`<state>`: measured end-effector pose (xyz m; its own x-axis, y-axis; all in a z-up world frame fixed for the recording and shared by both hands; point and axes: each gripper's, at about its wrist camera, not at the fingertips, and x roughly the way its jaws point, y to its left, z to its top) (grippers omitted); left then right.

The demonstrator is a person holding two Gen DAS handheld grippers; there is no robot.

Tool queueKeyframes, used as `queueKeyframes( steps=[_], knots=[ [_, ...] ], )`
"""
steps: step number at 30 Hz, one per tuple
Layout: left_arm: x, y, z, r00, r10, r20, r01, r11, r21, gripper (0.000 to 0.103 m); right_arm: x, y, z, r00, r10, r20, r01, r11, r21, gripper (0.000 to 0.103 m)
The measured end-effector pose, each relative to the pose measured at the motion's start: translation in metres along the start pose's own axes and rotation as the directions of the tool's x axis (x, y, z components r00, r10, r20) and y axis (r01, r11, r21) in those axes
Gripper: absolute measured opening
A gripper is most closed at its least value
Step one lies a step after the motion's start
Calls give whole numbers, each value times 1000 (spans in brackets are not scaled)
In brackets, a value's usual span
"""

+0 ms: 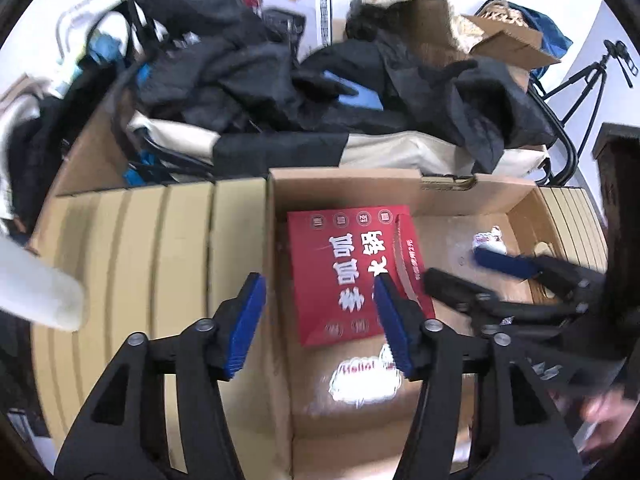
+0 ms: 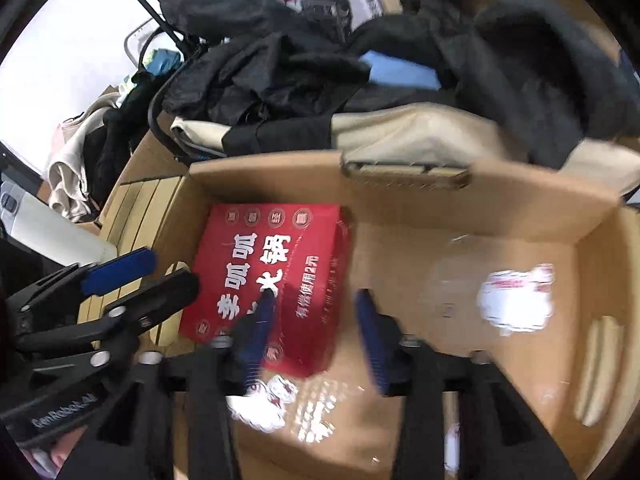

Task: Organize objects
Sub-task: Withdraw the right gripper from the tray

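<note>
A flat red cardboard package with white Chinese lettering point(image 1: 352, 272) lies on the floor of an open brown cardboard box point(image 1: 400, 188), close to its left wall point(image 2: 192, 200). Bare floor spreads to the package's right, up to a crinkled white wrapper point(image 2: 516, 304). The left gripper point(image 1: 320, 320) straddles the box's left edge, fingers spread wide and empty. The right gripper point(image 2: 316, 332) hovers inside, fingers apart, holding nothing. Dark clothes point(image 1: 248, 68) are heaped beyond the far wall.
</note>
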<state>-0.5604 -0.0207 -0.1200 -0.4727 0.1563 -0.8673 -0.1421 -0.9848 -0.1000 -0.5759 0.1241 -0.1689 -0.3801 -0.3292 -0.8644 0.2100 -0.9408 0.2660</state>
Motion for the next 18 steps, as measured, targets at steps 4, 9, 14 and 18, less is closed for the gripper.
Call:
queueKeyframes(
  steps=[4,9,14,18],
  knots=[
    [-58,-8,-17,998,22,64,-24,999,38,70,-54,-5,-10,999,-9,53,11,999,-33,83],
    [-119,-23,-47,988,77,137,-90,991,95,85,-130,-10,-43,988,-95,121,104,992,-77,83],
    [-173,-37,-89,981,97,169,-113,990,84,91,-185,-13,-83,983,-133,127,145,985,-92,83],
    [-212,-49,-133,969,108,221,-129,988,82,99,-230,-15,-127,978,-154,138,170,979,-112,83]
  ],
)
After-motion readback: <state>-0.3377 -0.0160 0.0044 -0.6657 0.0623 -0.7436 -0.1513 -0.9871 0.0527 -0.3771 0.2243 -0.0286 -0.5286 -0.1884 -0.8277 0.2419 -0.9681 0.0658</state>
